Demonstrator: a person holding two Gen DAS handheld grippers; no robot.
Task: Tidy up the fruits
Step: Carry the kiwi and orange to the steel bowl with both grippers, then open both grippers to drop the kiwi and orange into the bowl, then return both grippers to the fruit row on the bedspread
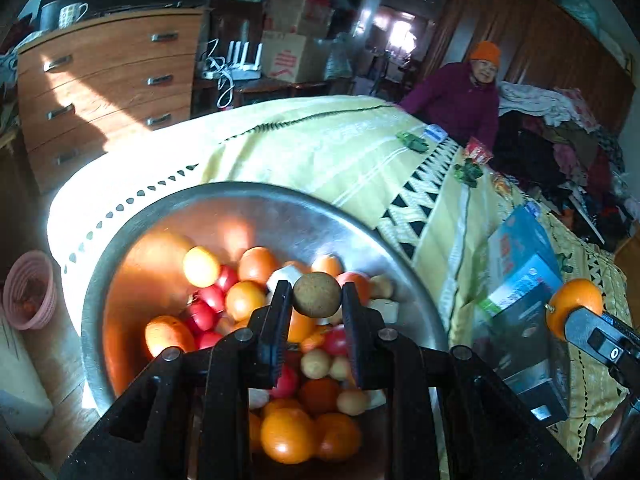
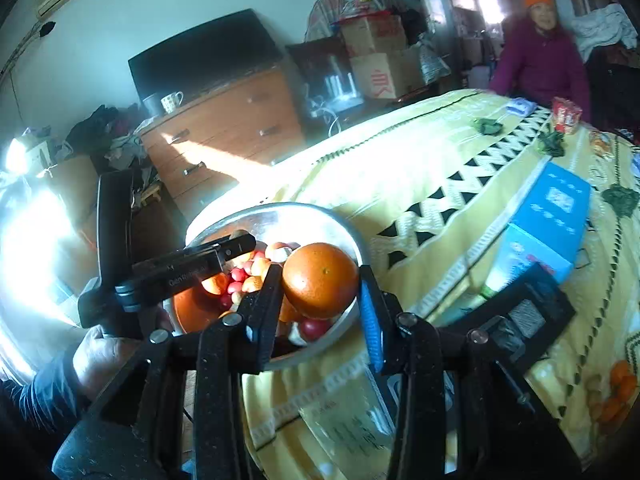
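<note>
While raised over the wide steel bowl (image 1: pixel 120 240) heaped with oranges, small red fruits and pale round ones, gripped one fruit apiece. Left gripper (image 1: pixel 317 296) clenched on a small round brown fruit (image 1: pixel 317 295), directly above the bowl's near half. Right gripper (image 2: pixel 320 280) clamped on a large round orange (image 2: pixel 320 280), hanging past the bowl's right rim, nearer the blue carton (image 2: pixel 548 220) and dark open box (image 2: pixel 536 312) on the yellow patterned cloth (image 2: pixel 440 160). Destination hard to tell; possibly a sorted pile at the far-right edge, blurred. If so, right hand nearer, with both fruits round and no axis to mind.
</note>
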